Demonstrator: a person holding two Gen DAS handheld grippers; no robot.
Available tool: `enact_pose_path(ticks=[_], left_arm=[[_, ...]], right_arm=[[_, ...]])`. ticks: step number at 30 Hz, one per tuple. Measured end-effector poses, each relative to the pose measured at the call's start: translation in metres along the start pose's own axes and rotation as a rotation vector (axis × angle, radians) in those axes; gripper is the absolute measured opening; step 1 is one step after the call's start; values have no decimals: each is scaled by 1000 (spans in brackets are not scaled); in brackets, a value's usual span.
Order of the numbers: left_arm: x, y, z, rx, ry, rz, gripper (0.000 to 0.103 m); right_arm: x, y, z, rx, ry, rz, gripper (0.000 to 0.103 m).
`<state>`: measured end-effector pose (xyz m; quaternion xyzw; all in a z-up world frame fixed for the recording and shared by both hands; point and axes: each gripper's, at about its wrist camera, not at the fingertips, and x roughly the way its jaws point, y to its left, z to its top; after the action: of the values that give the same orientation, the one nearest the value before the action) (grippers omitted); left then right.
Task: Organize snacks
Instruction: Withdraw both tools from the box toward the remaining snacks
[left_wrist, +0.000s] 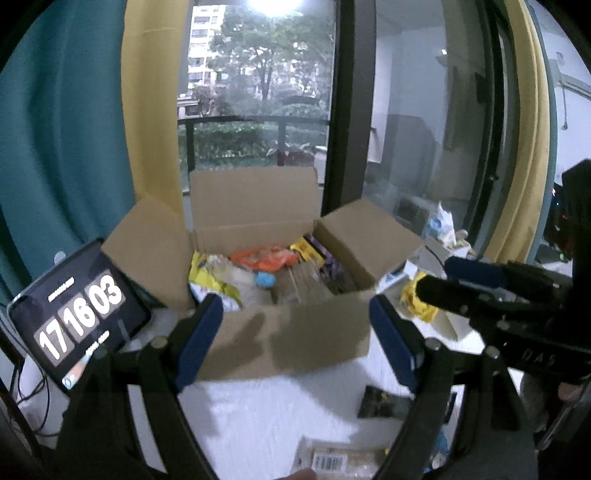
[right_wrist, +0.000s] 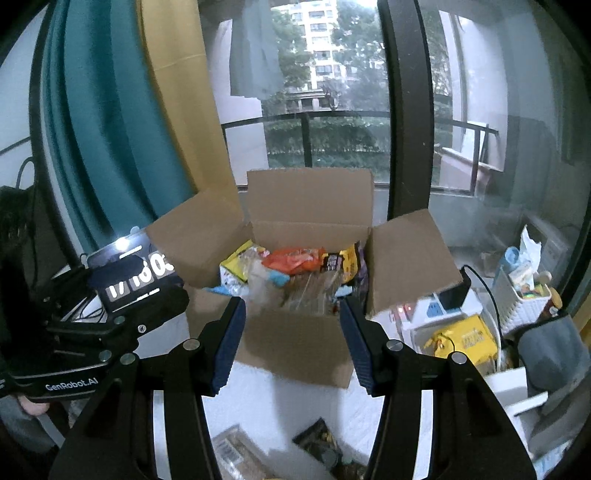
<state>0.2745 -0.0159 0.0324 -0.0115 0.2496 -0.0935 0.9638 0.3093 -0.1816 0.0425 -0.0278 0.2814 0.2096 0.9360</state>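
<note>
White table (left_wrist: 266, 413) (window (left_wrist: 258, 92) beyond)

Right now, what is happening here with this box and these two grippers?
A person is sorting snacks with a gripper in each hand. The cardboard box stands open on the white table, already holding several packets, among them an orange packet. The left gripper and the right gripper both point at the box with jaws open and hold nothing. Two snack packets, a clear one and a dark one, lie on the table in front of the box.
</note>
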Motion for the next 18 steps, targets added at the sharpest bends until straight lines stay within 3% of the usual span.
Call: enact_pose_path(ticks=[11, 13, 18], left_arm=[[3, -14, -72, -25, 139, -45, 83], [7, -17, -87, -39, 173, -64, 83], [16, -23, -121, -70, 245, -102, 83]], right_arm=[[-25, -10, -65, 50, 71, 8, 58], [-25, -13, -79, 63, 89, 15, 68], [-21, -20, -113, 93, 155, 44, 76]])
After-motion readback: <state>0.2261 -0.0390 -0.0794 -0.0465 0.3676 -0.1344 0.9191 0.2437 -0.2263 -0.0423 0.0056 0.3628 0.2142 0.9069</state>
